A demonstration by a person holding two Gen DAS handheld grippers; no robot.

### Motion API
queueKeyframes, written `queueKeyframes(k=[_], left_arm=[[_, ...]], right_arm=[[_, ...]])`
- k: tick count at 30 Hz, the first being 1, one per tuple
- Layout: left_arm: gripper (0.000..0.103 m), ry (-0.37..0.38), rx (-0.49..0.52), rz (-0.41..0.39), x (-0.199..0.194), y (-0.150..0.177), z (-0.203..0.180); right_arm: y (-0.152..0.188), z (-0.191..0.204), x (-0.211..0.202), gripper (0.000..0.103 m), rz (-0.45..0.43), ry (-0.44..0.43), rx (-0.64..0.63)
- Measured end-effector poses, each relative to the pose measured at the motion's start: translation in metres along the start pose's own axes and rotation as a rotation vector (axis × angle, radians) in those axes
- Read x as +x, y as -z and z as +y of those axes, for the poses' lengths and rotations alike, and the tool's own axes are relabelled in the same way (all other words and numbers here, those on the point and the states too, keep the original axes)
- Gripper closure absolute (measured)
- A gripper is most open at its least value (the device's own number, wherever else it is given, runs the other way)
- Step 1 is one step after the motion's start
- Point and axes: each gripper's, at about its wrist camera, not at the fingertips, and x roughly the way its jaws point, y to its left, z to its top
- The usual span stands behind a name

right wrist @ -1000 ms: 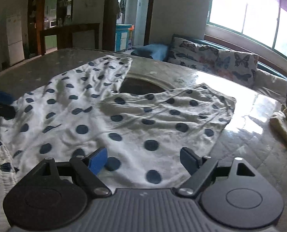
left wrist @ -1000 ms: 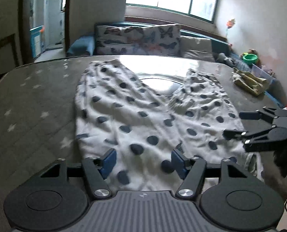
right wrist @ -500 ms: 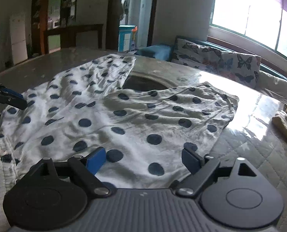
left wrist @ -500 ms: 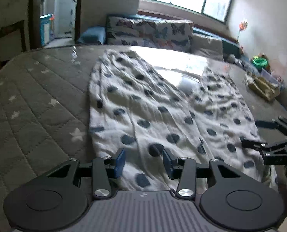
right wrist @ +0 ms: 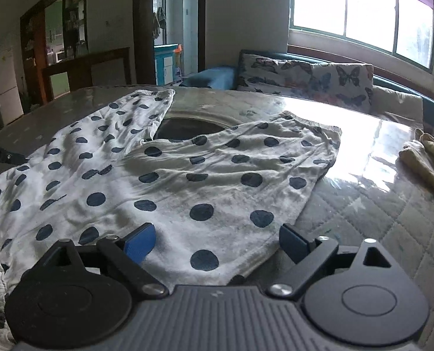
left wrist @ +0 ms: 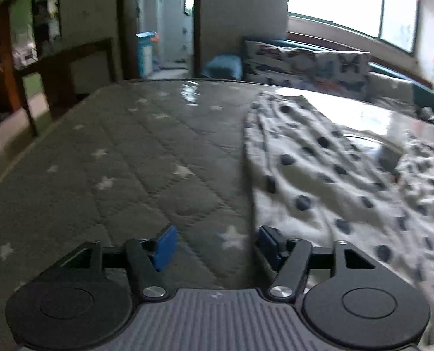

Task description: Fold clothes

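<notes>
The polka-dot trousers (right wrist: 187, 175) lie spread flat on the quilted grey mattress (left wrist: 135, 158), white cloth with dark blue spots, the two legs running away from me toward twelve o'clock and parting around a bare patch of mattress. In my right wrist view the garment fills the middle and the nine o'clock side; its near hem lies just under my tool. In my left wrist view the same trousers (left wrist: 348, 181) sit off at three o'clock, blurred, their long side edge running from about one o'clock down to my fingers.

My right gripper (right wrist: 217, 242) has its jaws spread wide, hovering over the near hem, with nothing between the blue pads (right wrist: 137, 241). My left gripper (left wrist: 215, 242) is also spread; its right finger sits at the cloth's edge, its left one over bare mattress with white stars. Whether it touches the cloth I cannot tell.

At three o'clock in the right view a yellowish-green garment (right wrist: 427, 161) lies bunched on the mattress, well apart from the trousers. Beyond the far edge, at one o'clock, a butterfly-print cushion (right wrist: 310, 79) rests under a bright window (right wrist: 360, 14).
</notes>
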Motion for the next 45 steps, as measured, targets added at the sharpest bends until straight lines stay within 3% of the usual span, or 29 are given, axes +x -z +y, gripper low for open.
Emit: queueKeyframes(k=[6,10,14,45], left_arm=[[0.014,-0.088,0.006,-0.035,0.007,0.005,0.002],[0.009,-0.146,0.010,-0.058,0.011,0.008,0.003],[0.000,-0.149,-0.012,-0.044,0.018,0.009,0.009],[0.000,-0.129,-0.047,-0.028,0.013,0.011,0.013]], right_arm=[[0.000,0.001,0.003,0.003,0.015,0.012,-0.002],[0.001,0.002,0.003,0.002,0.019,0.022,0.002],[0.000,0.003,0.004,0.000,0.023,0.028,-0.002],[0.001,-0.004,0.006,0.000,0.033,0.008,0.033]])
